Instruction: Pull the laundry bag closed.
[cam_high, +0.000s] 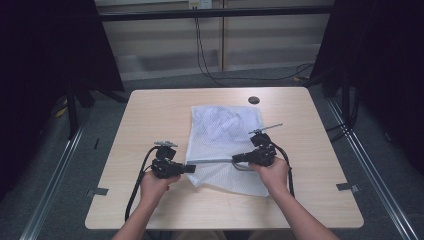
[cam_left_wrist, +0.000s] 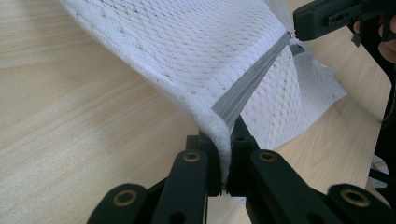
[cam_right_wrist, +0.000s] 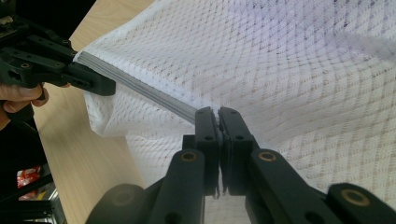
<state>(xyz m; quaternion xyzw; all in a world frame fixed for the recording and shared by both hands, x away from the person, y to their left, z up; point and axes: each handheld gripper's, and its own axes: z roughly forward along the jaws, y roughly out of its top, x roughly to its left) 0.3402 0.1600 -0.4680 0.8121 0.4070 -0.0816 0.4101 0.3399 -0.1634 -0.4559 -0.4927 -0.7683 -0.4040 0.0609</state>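
white mesh bag (cam_high: 225, 142) is spread mid-table (cam_high: 150, 110) — its grey zipper (cam_high: 212, 161) is stretched near the front edge, pinched at the left end by the left gripper (cam_high: 192, 168), at the right by the right gripper (cam_high: 235, 160).

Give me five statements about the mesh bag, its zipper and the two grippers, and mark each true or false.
1. The left gripper is shut on the white mesh bag at the end of its grey zipper. True.
2. The right gripper hangs open above the bag. False: its jaws are shut on the zipper line.
3. The zipper is stretched between the two grippers. True.
4. The bag lies on a black cloth. False: it lies on a light wooden table.
5. The bag hangs off the table's far edge. False: it lies within the tabletop.
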